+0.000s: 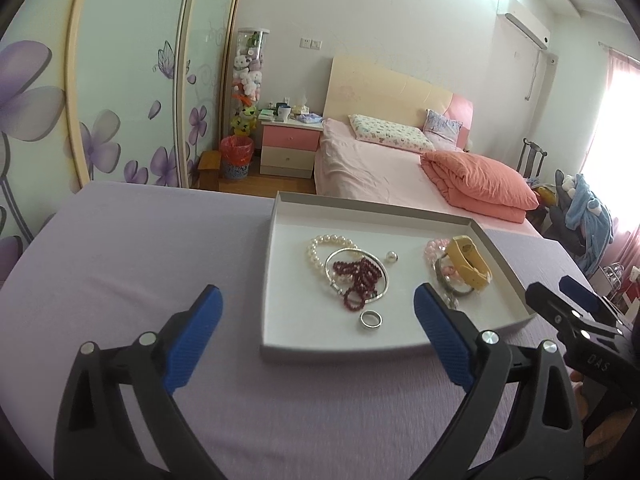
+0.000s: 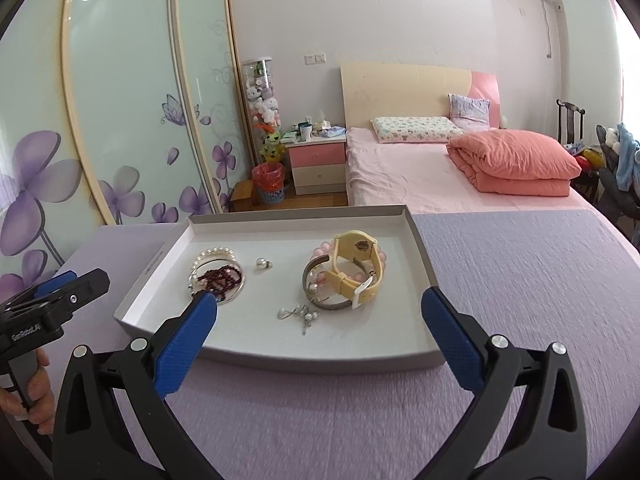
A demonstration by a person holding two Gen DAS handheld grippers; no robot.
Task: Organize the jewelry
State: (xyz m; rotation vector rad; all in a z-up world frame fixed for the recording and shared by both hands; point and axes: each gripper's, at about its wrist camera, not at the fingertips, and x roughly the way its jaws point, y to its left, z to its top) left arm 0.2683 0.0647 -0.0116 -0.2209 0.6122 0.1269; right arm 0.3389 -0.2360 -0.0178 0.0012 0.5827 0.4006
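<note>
We held both grippers wide and empty above the lilac cloth point(image 2: 500, 248), the left gripper point(image 1: 318, 304) and right gripper point(image 2: 319, 308) near the tray's point(image 2: 320, 358) front rim. Inside the tray lay a ring point(image 1: 371, 319) nearest, then red beads point(image 1: 358, 276) inside a bangle point(image 1: 385, 276) on its left, a yellow watch point(image 2: 356, 270) on its right, pearls point(image 1: 320, 245) behind. Beyond the tray stood the bed point(image 2: 420, 176).
</note>
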